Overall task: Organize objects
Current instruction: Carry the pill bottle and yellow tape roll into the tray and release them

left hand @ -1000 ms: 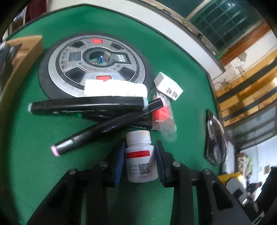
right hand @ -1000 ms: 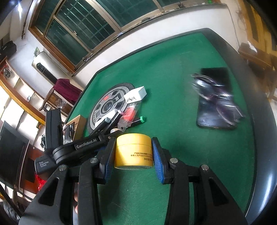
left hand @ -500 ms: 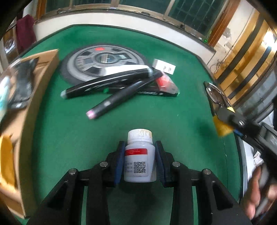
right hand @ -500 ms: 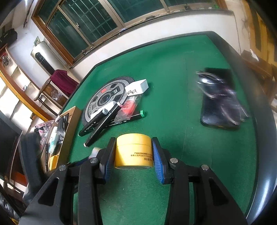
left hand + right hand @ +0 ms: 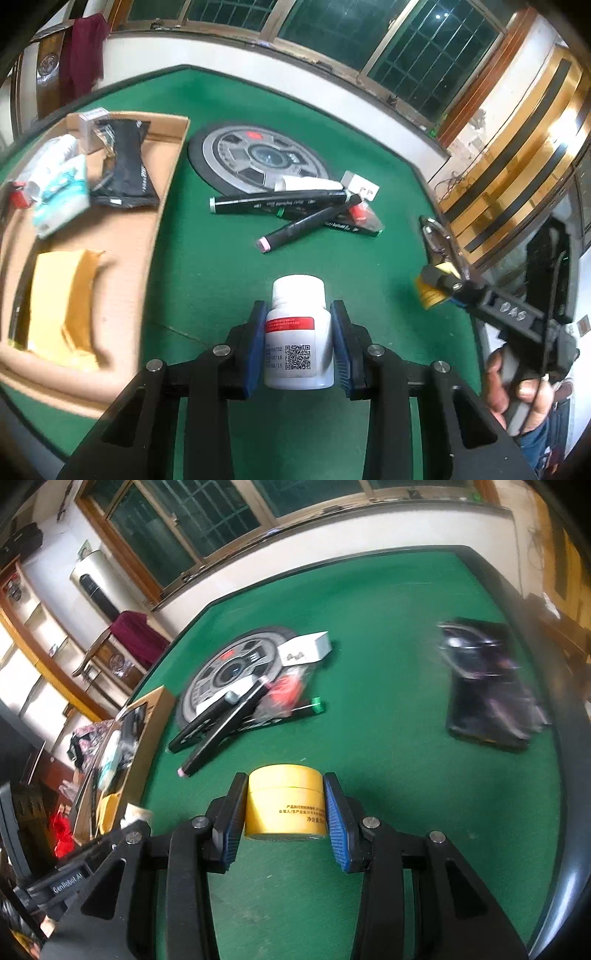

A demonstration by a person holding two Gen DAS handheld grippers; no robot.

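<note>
My left gripper (image 5: 297, 341) is shut on a white pill bottle (image 5: 298, 332) with a red label band and a QR code, held upright above the green table. My right gripper (image 5: 284, 812) is shut on a yellow round jar (image 5: 284, 803). In the left wrist view the right gripper with the yellow jar (image 5: 430, 293) shows at the right edge, with a hand (image 5: 517, 384) on it. A shallow cardboard box (image 5: 122, 258) lies to the left, holding a black packet (image 5: 127, 162), a yellow pouch (image 5: 62, 295) and other small items.
Several black markers (image 5: 284, 206), a white tube, a white adapter (image 5: 360, 184) and a red packet lie piled by a round grey disc (image 5: 258, 158). Glasses on a dark phone (image 5: 491, 686) lie at the table's right side. The table's edge (image 5: 565, 812) curves close on the right.
My left gripper has pulled back and swung left with the bottle; the marker pile is now farther away and the cardboard box has come into view. The right gripper shifted slightly, still holding the jar.
</note>
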